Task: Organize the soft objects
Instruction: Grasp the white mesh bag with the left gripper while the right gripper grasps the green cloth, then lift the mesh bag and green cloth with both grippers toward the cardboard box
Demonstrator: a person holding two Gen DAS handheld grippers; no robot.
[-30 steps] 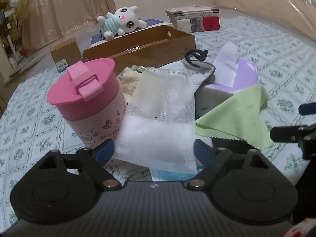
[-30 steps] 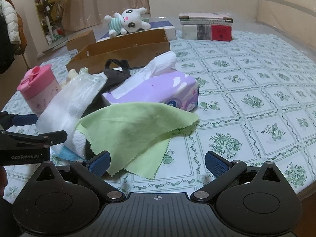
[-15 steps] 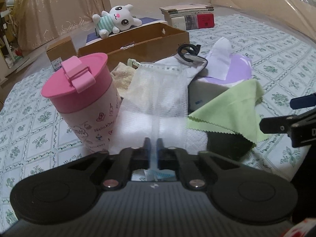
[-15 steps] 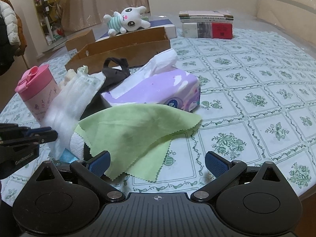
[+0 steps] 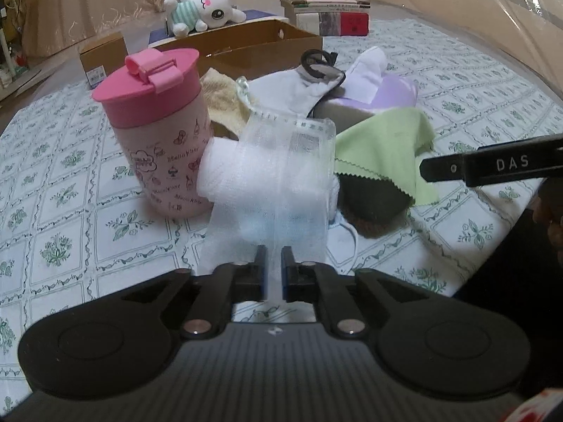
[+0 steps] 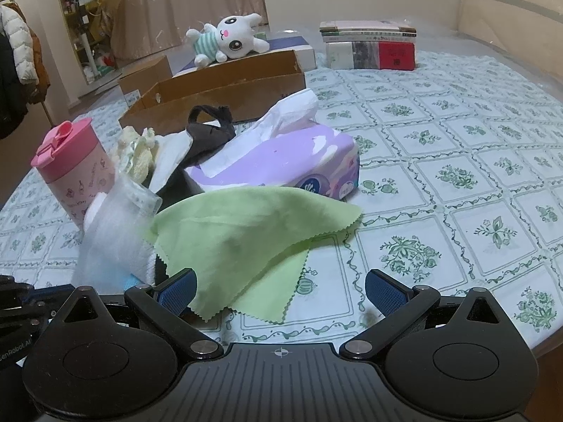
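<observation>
Two grippers: left gripper [image 5: 273, 271] jaws opening, sheer white mesh bag [image 5: 278, 172] pinched between them; right gripper [image 6: 280, 290] spread wide, empty
Mesh bag: table's [image 6: 457, 161] near-left edge, touching pink cup [image 5: 158, 130], beside green cloth [image 6: 246, 225]

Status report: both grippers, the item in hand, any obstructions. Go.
Left gripper: jaws easing open, white gauze pack pinched between them. Right gripper: open, empty, over the green cloth. Pink cup against the gauze's left side.
</observation>
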